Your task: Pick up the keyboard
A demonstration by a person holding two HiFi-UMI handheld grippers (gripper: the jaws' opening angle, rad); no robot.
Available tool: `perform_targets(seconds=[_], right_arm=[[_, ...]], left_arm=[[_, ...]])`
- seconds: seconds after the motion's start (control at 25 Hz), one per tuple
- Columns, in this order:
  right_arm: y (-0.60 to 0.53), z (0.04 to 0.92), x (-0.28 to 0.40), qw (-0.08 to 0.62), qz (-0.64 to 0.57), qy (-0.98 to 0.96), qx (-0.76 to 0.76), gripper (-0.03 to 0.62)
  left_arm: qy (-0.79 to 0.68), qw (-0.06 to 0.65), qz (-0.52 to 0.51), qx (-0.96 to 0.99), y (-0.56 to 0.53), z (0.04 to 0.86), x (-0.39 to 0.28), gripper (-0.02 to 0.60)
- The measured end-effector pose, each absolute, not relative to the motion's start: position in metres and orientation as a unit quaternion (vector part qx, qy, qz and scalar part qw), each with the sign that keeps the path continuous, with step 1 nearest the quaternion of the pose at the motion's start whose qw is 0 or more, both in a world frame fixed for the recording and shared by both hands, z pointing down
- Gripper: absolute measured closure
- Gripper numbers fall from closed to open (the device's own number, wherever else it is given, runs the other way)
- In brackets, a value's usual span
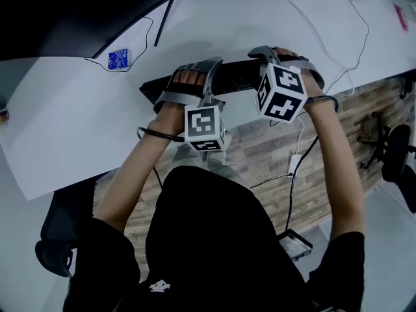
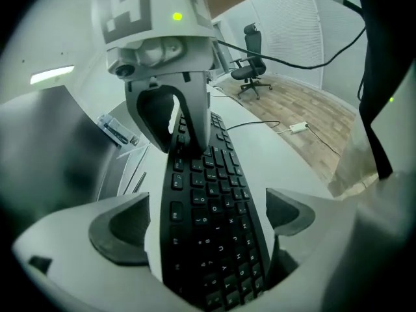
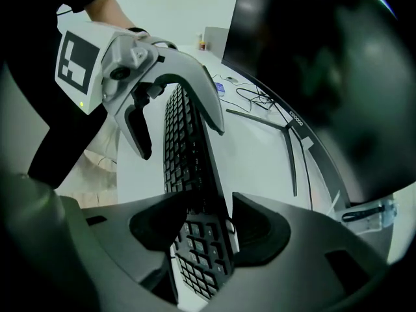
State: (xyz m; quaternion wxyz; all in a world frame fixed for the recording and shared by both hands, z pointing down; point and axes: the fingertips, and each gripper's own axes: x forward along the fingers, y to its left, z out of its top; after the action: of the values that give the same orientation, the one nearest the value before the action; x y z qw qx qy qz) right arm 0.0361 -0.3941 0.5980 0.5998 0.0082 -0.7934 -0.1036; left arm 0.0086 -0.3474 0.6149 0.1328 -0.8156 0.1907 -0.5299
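Status: grasp step, lift not confirmed; keyboard (image 1: 235, 77) sits along the near edge of the white surface (image 1: 78, 109), dead ahead at 12 o'clock in the head view, long axis running 9 to 3.

Left tongs (image 2: 205, 221) are on its 9 o'clock end, straddling it front edge to back edge; in the left gripper view the key rows fill the span between the pads and run off toward the other gripper; I read that as clamped on the keyboard, though contact on the 9 o'clock pad is tight to call.

Right tongs (image 3: 208, 229) are on the 3 o'clock end; the pads sit hard against both long edges with the keyboard wedged between them; clamped, set wide because the thing is wide.

Both grippers point steeply down; the hands sit just beside each other over the middle-to-ends of the board.

Can't tell whether the keyboard has cleared the surface yet; it looks tilted in the right gripper view, so one end may be leading.

Next, my read: raise both ends together at the same rate, keep it level, hold the clamp pressure constant; uneven lift would twist the board out of the wide, shallow grip.
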Motion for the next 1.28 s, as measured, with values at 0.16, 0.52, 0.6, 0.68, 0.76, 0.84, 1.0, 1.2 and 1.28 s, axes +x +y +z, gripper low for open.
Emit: perform_targets(seconds=[0.16, 0.52, 0.6, 0.68, 0.76, 0.84, 1.0, 1.2, 1.28], right_arm=[[-0.388, 0.593, 0.039, 0.591, -0.136, -0.794, 0.038, 0.377], [-0.37, 0.583, 0.046, 0.569, -0.197, -0.792, 0.104, 0.376], [-0.367, 0.583, 0.047, 0.569, -0.204, -0.789, 0.109, 0.376], [-0.364, 0.582, 0.046, 0.568, -0.209, -0.788, 0.112, 0.378], [-0.359, 0.582, 0.047, 0.569, -0.212, -0.787, 0.115, 0.378], [-0.356, 0.581, 0.051, 0.57, -0.214, -0.784, 0.118, 0.378], [-0.351, 0.581, 0.052, 0.574, -0.217, -0.78, 0.124, 0.379], [-0.345, 0.581, 0.055, 0.58, -0.221, -0.774, 0.124, 0.385], [-0.342, 0.58, 0.055, 0.58, -0.222, -0.774, 0.123, 0.393]], left_arm=[[0.197, 0.124, -0.529, -0.816, -0.349, 0.598, 0.0, 0.015], [0.158, 0.071, -0.548, -0.818, -0.334, 0.593, -0.004, 0.015], [0.148, 0.063, -0.554, -0.817, -0.329, 0.597, -0.005, 0.017], [0.144, 0.064, -0.56, -0.813, -0.324, 0.598, -0.008, 0.017], [0.142, 0.066, -0.567, -0.809, -0.32, 0.6, -0.009, 0.03], [0.141, 0.066, -0.57, -0.807, -0.316, 0.601, -0.008, 0.067], [0.148, 0.056, -0.568, -0.808, -0.309, 0.603, -0.01, 0.157], [0.16, 0.058, -0.569, -0.804, -0.304, 0.604, -0.011, 0.33], [0.169, 0.058, -0.566, -0.805, -0.304, 0.603, -0.012, 0.381]])
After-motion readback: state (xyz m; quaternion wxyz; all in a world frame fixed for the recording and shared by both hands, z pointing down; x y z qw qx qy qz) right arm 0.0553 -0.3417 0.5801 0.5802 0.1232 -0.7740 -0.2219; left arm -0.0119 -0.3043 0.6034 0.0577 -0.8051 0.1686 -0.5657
